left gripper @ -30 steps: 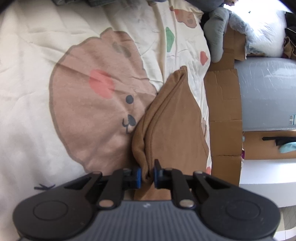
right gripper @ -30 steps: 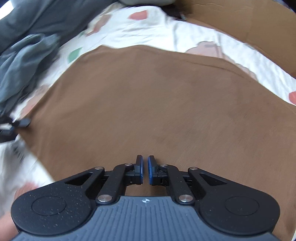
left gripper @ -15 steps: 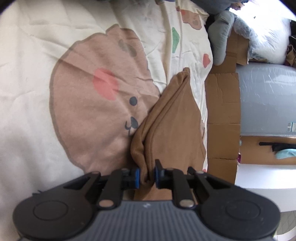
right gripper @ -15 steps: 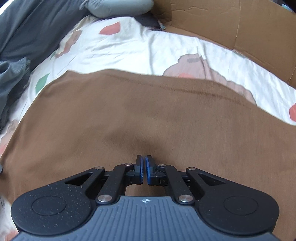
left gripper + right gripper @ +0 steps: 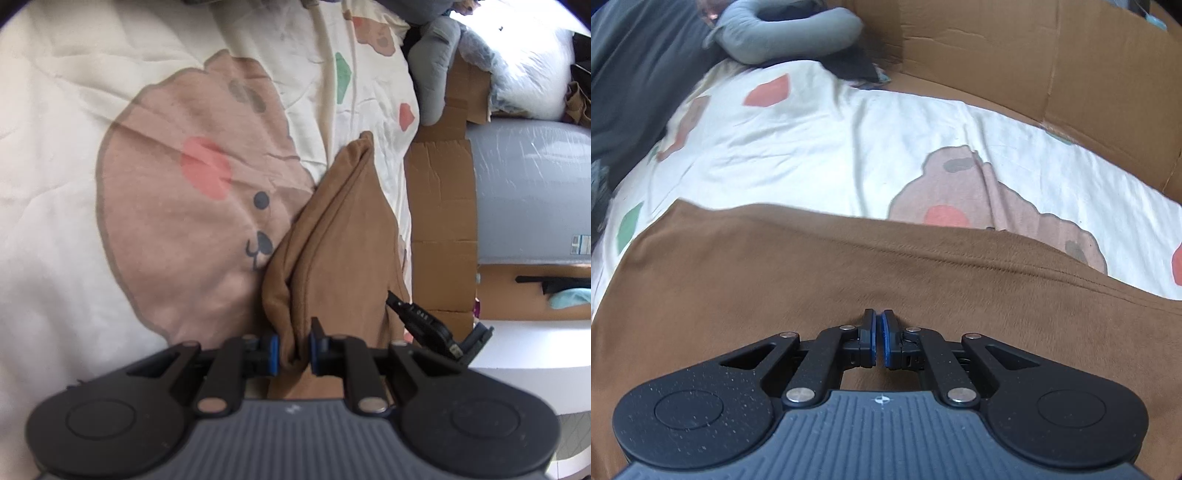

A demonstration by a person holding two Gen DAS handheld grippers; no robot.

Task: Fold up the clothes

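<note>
The brown garment (image 5: 343,254) is a plain, soft, matte cloth of an even tan-brown, with no print or pattern on it. In the left wrist view it is doubled over, so that two layers meet in a long ridge running away from the camera to a narrow far tip, with a stitched hem visible along the inner layer's edge. Its near end bunches into thick folds between the blue pads of the left gripper (image 5: 293,349), whose jaws stand narrow and pinch that bundle. The cloth lies on a cream bedsheet (image 5: 74,110) printed with a large pink bear face, a red cheek spot and small green and red shapes, close to the sheet's right-hand edge and beside a wall of cardboard (image 5: 439,206). In the right wrist view the same brown garment (image 5: 775,280) spreads wide and fairly flat across the bedsheet (image 5: 831,147), its far edge a straight seamed line with a faint row of stitching. The right gripper (image 5: 878,341) hangs over this cloth with its pads almost together; whether any fabric is caught between them cannot be told. A gray rolled cloth (image 5: 786,31) lies at the far end of the bed. No readable brand, label or writing shows on the garment; a small sticker on the gray wrapped block (image 5: 535,192) is too blurred to read.
</note>
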